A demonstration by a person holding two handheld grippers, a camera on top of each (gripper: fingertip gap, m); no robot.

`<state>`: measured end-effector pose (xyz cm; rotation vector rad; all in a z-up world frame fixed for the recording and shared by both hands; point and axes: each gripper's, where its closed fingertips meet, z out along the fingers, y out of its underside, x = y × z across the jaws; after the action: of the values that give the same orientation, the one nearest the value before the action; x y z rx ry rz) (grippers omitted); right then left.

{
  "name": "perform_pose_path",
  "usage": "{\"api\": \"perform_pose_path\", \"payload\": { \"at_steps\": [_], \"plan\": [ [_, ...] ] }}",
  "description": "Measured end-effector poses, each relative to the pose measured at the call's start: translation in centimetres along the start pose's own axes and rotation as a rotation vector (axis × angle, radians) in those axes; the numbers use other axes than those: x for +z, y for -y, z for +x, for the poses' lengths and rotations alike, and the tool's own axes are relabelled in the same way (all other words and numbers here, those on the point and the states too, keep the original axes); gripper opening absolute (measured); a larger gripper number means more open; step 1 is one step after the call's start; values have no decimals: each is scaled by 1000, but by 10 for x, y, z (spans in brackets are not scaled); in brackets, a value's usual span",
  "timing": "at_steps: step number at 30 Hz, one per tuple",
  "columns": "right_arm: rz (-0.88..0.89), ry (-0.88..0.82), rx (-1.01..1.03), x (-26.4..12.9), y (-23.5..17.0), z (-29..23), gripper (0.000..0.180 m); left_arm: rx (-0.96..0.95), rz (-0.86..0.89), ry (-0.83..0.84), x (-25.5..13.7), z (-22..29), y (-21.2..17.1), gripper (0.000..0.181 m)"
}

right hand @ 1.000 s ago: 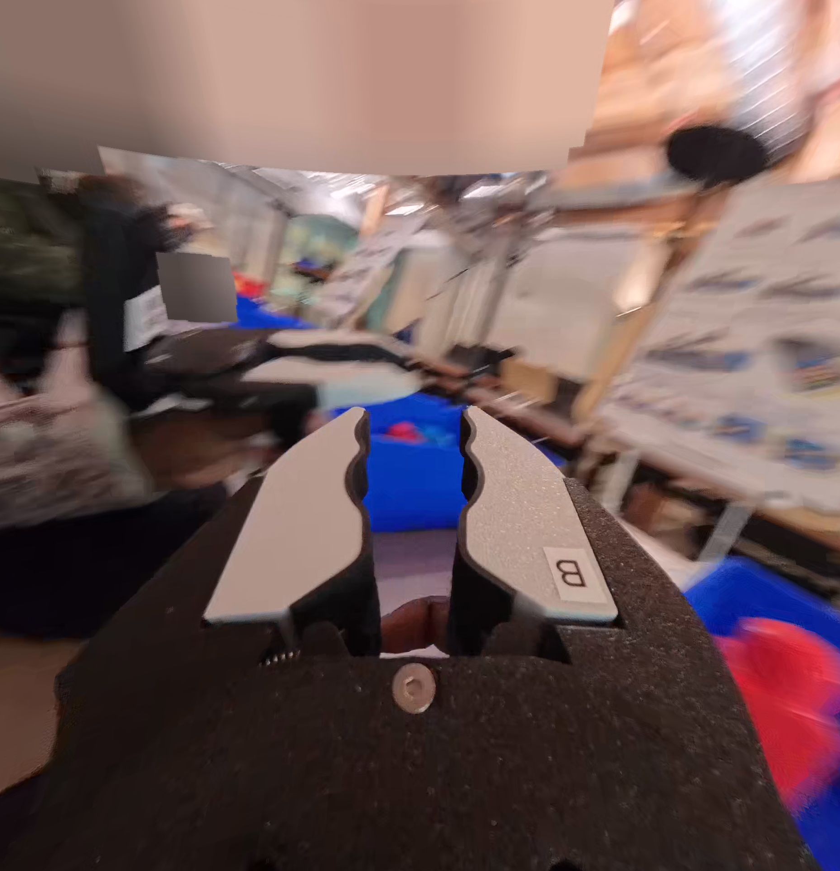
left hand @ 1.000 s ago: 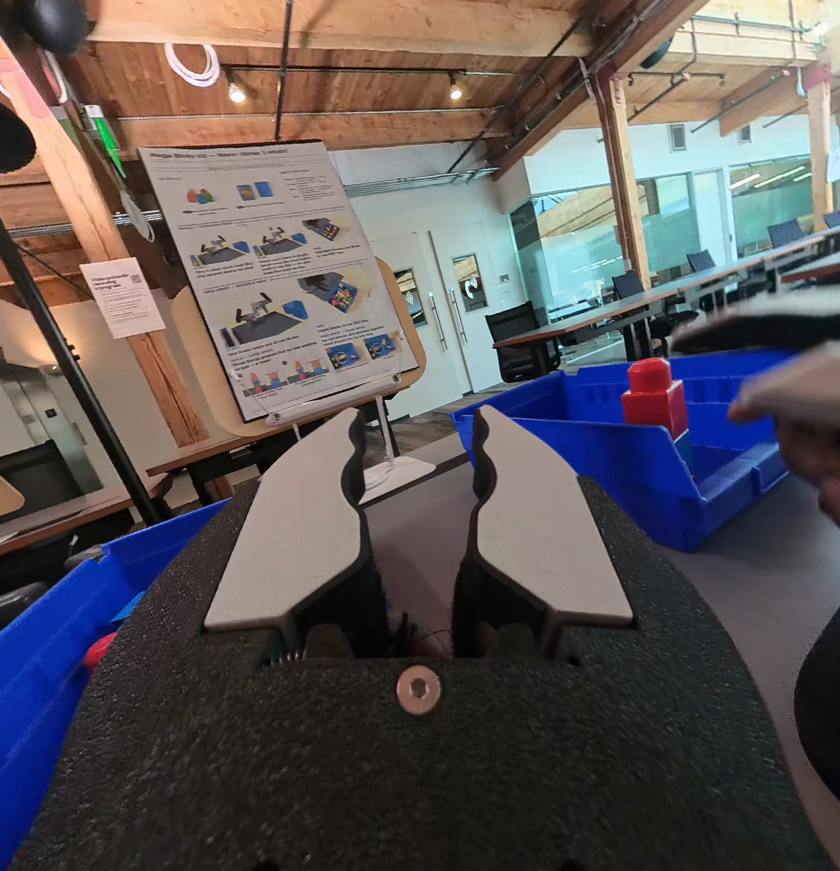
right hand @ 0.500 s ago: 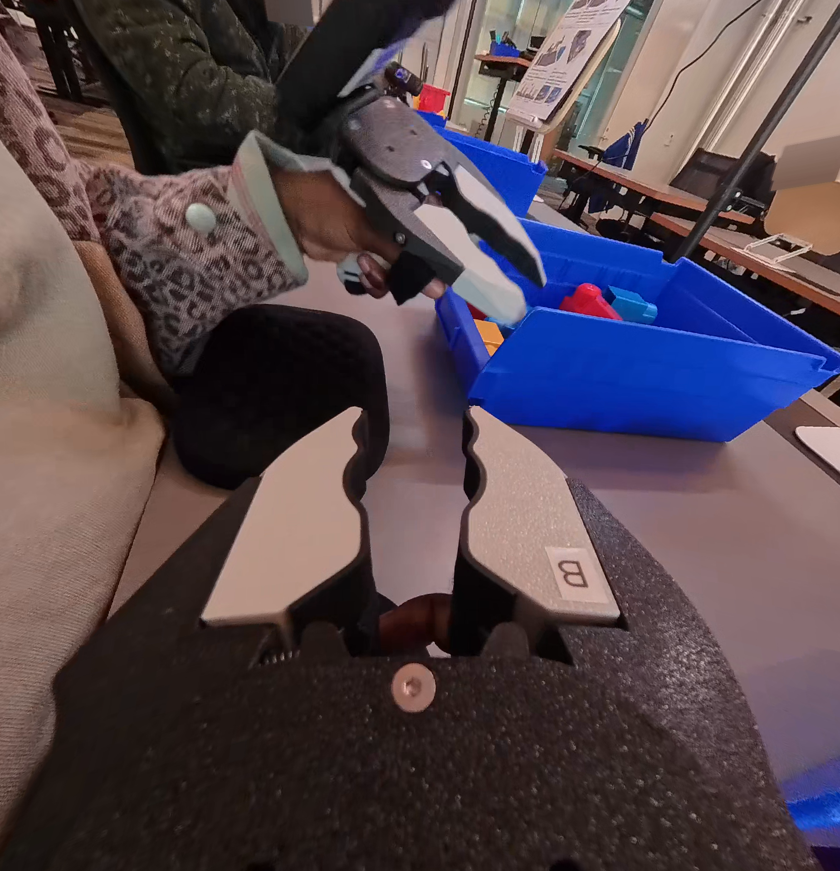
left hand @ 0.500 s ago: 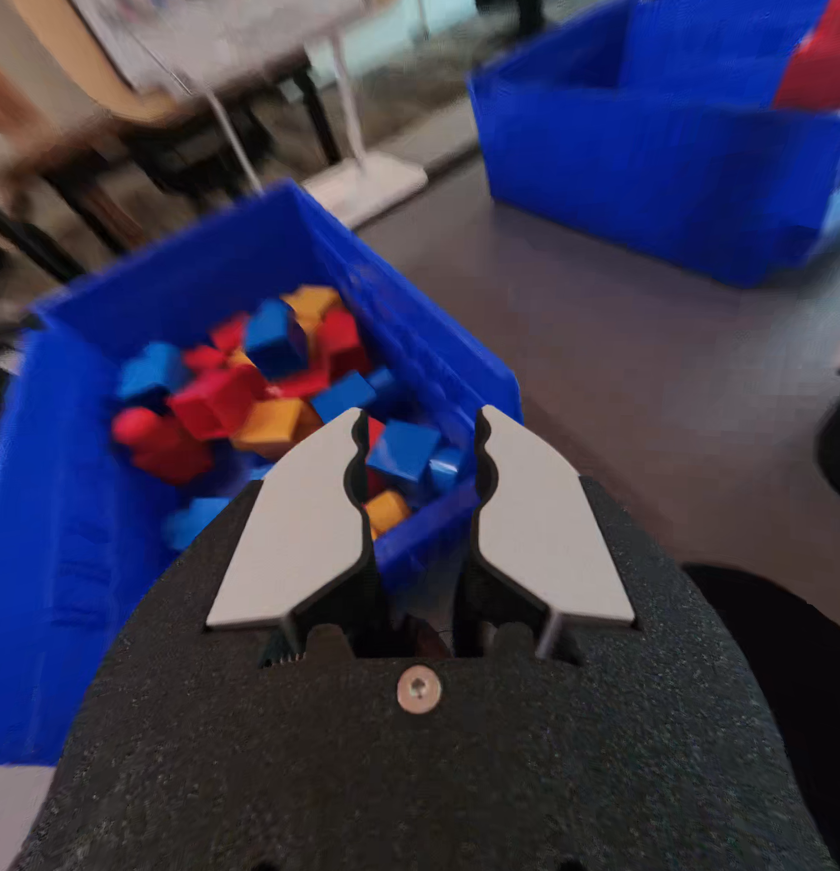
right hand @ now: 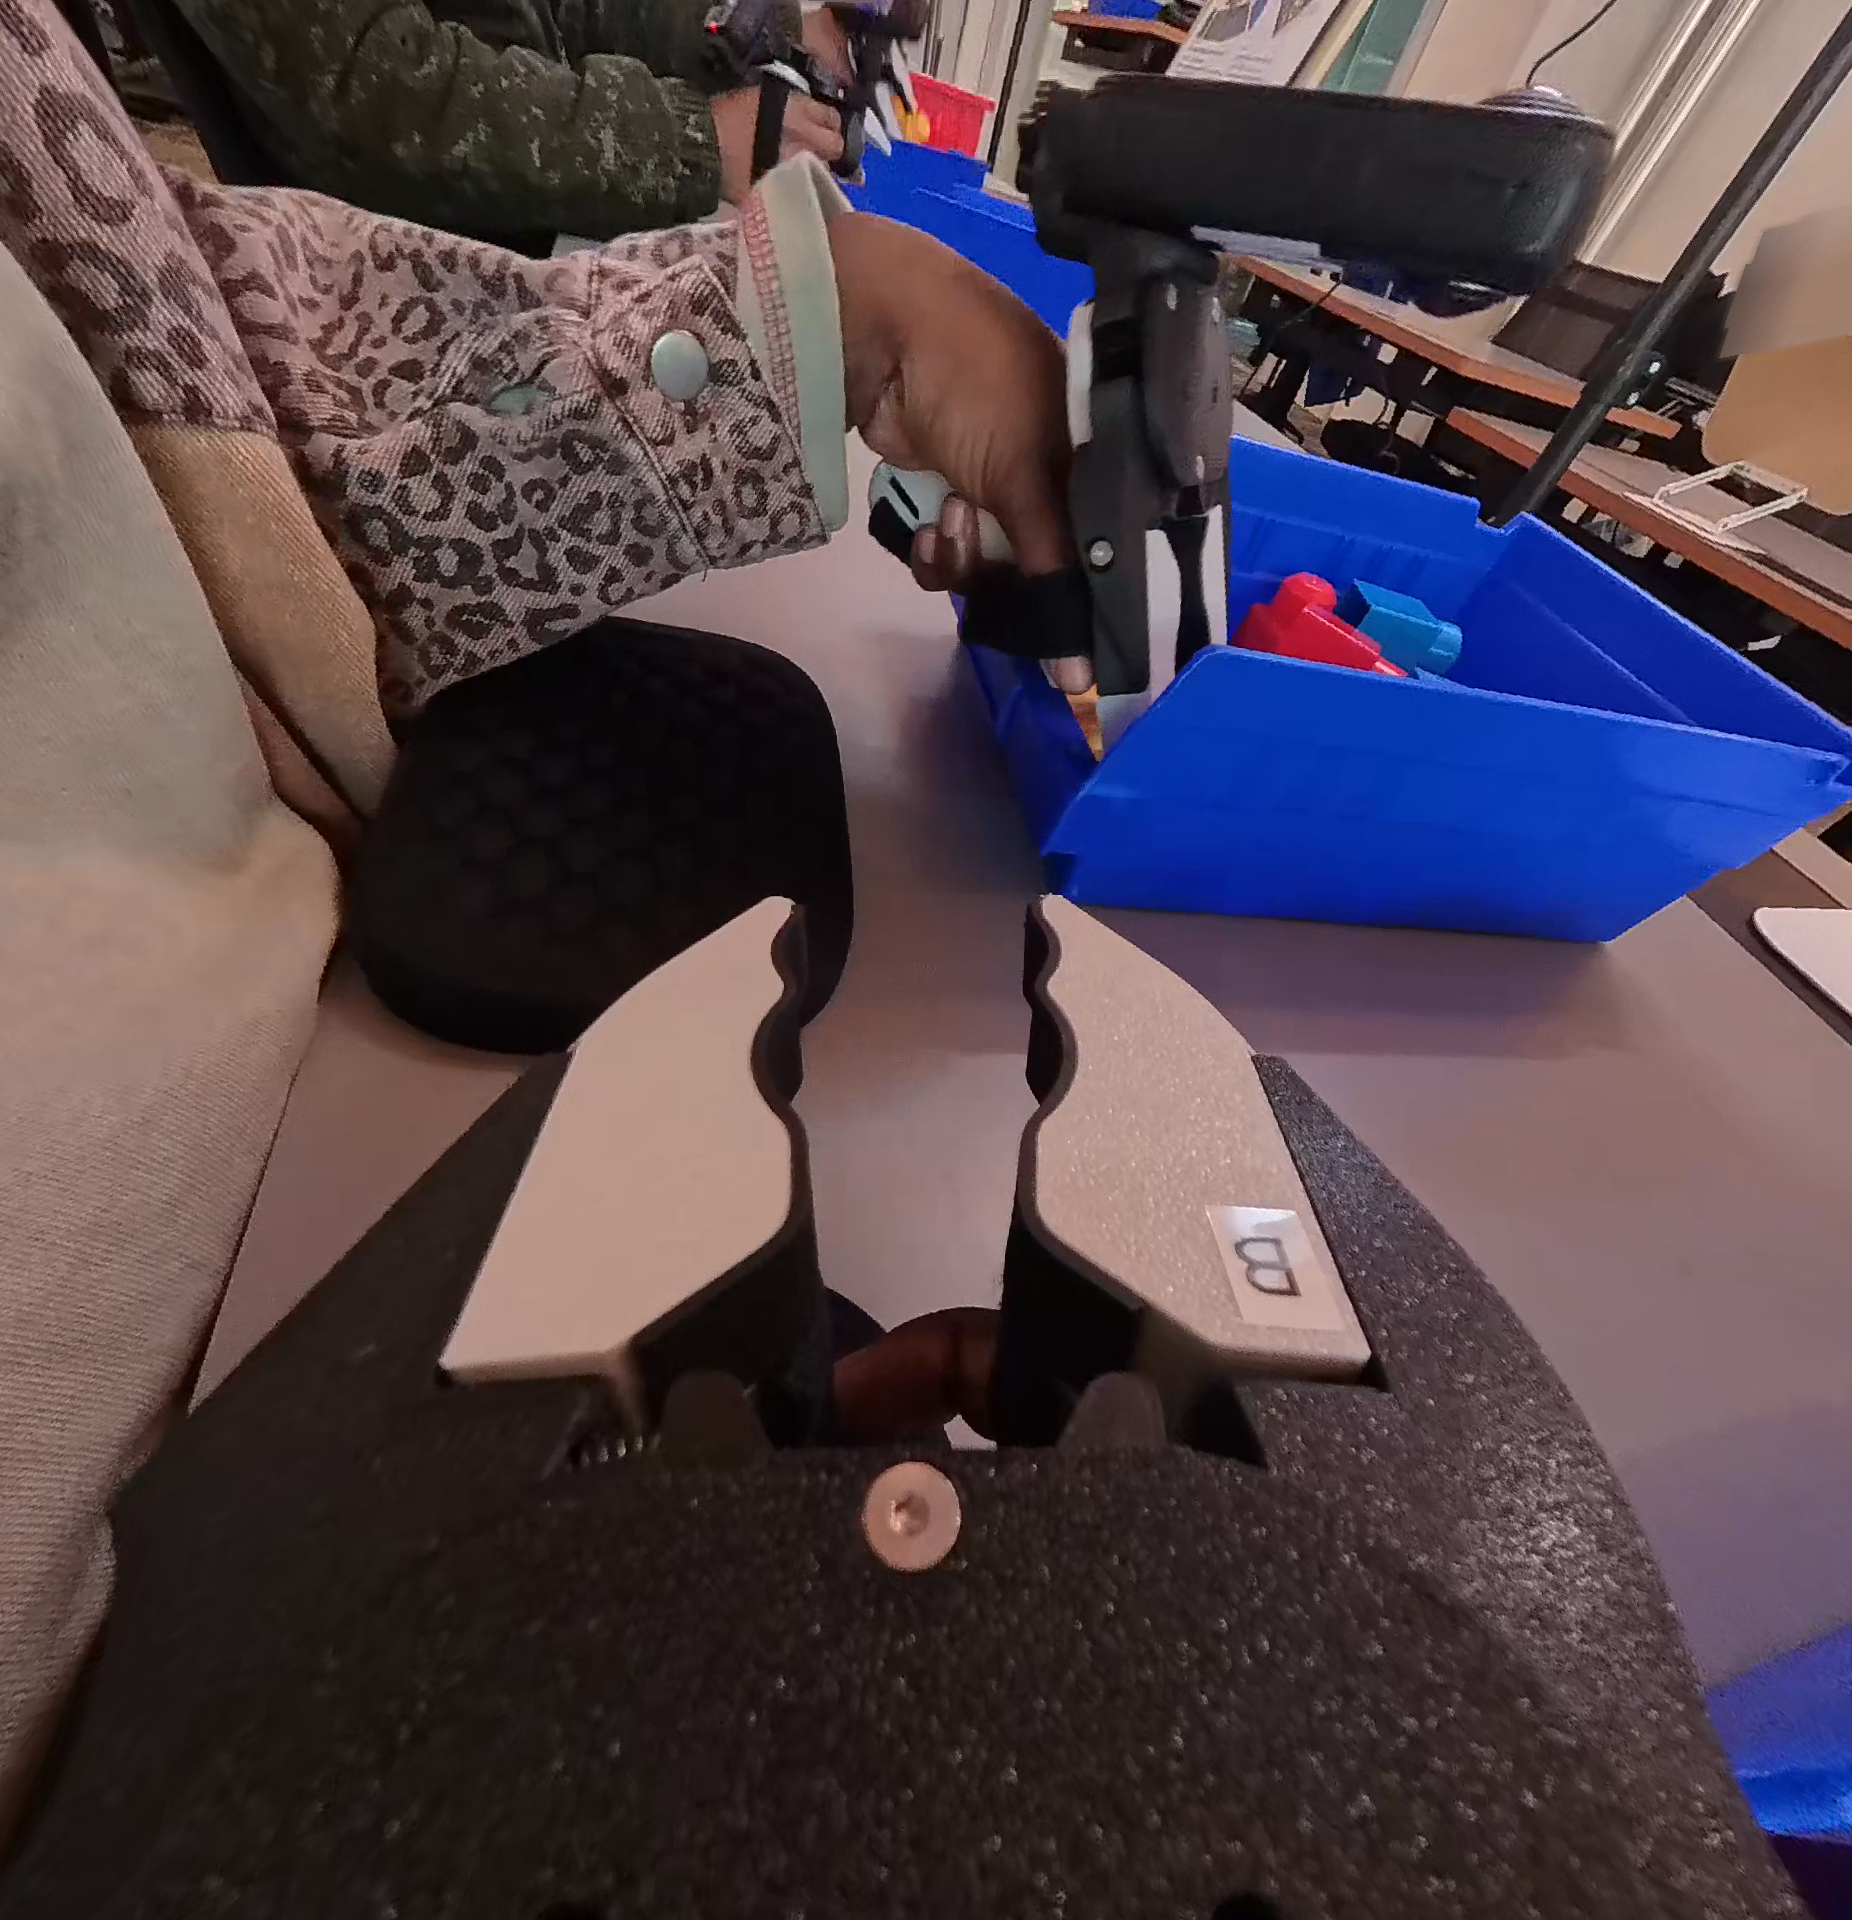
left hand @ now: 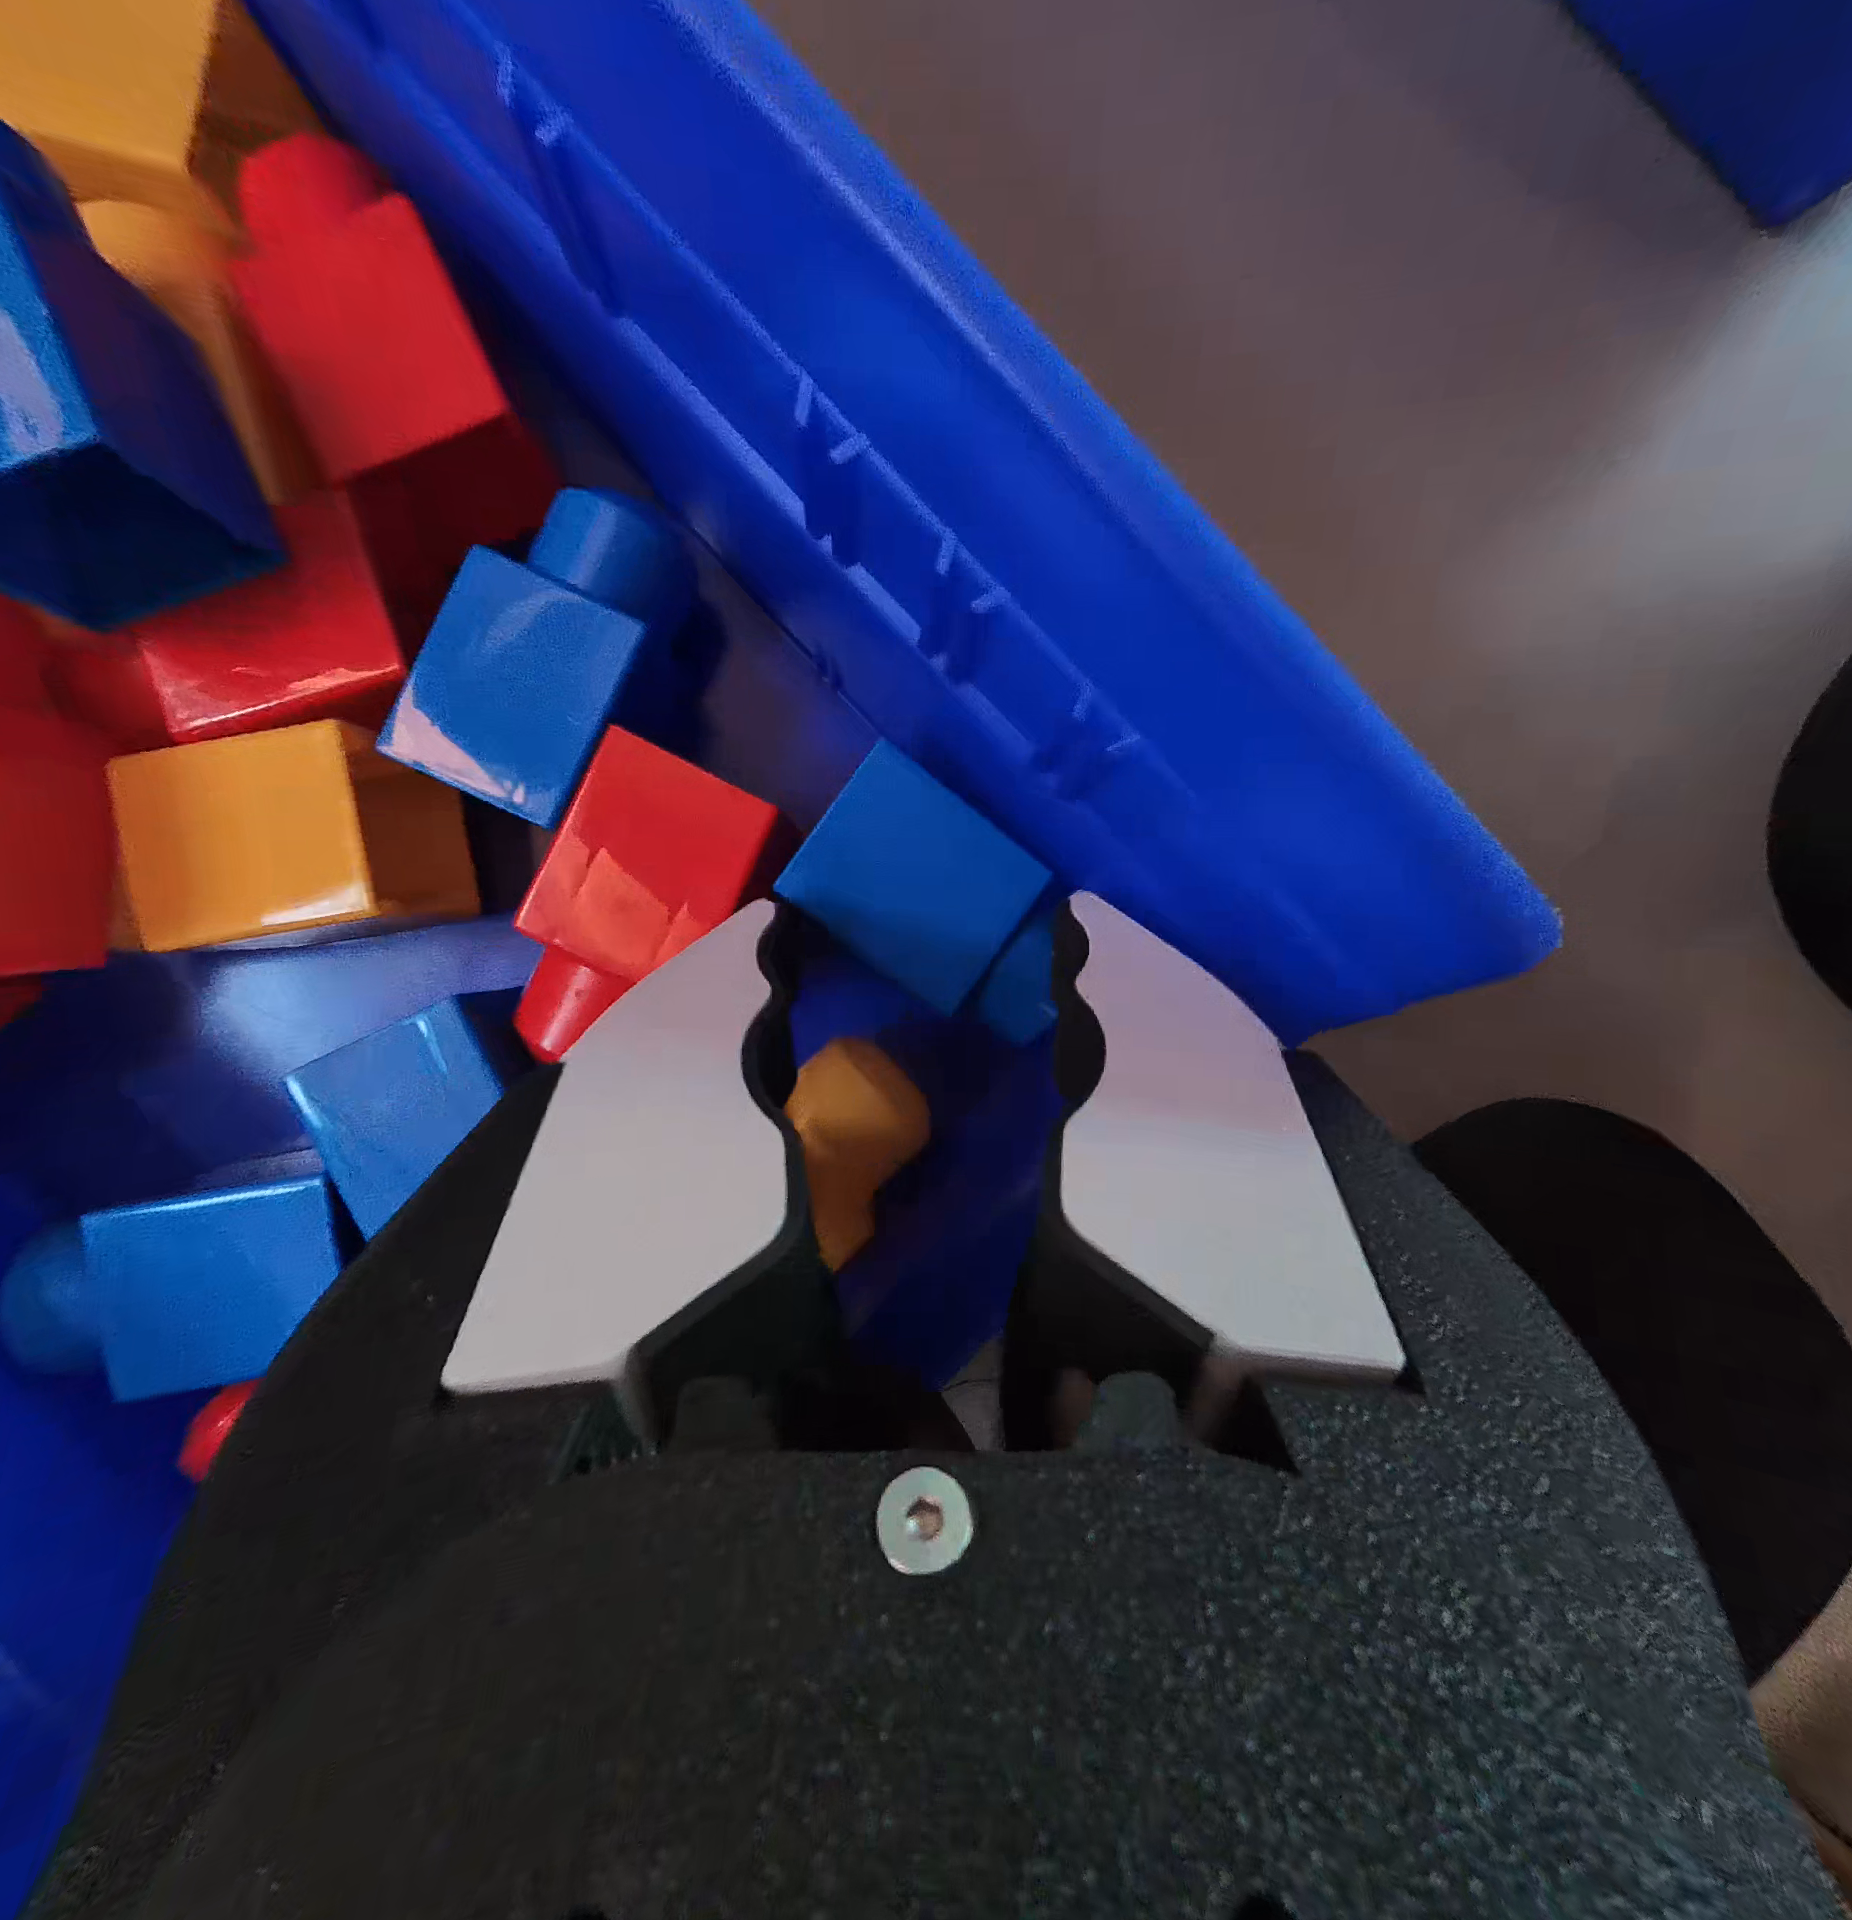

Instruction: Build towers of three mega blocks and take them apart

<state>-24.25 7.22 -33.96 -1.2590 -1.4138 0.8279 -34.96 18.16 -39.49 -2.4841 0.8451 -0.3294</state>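
My left gripper (left hand: 917, 925) is down in the blue bin (left hand: 1005, 582) with its jaws apart, bracketing a blue mega block (left hand: 906, 894) against the bin wall, which I judge is my first tower piece. My right gripper (right hand: 911, 925) waits over the grey table (right hand: 1421, 1143), jaws apart and empty, leaving room.

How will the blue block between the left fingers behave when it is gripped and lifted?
The blue block looks like hard, hollow plastic, so probably stiff and light. Its glossy faces may slip against the fingers. It leans on the bin wall beside other blocks, so it might turn when squeezed.
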Motion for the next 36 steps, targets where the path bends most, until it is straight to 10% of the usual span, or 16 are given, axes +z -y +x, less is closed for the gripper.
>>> {"api": "perform_pose_path", "payload": {
  "at_steps": [1, 9, 15, 21, 29, 36],
  "plan": [
    [-5, 0, -3, 0, -1, 0, 40, -3, 0, -8, 1, 0, 1, 48],
    [-41, -5, -24, 3, -6, -1, 40, 61, -25, 179, 8, -18, 3, 35],
    [1, -70, -24, -3, 0, 8, 40, 13, 314, 157, -26, -19, 23, 34],
    [156, -83, 73, -16, 18, 19, 45, 552, 713, -194, -99, 83, 24, 34],
    [273, 46, 82, -15, 39, -6, 53, 800, 476, -518, -69, 171, -7, 34],
    [230, 69, 40, -15, 33, -13, 13, 770, 448, -517, -60, 171, -4, 34]
  ]
}}
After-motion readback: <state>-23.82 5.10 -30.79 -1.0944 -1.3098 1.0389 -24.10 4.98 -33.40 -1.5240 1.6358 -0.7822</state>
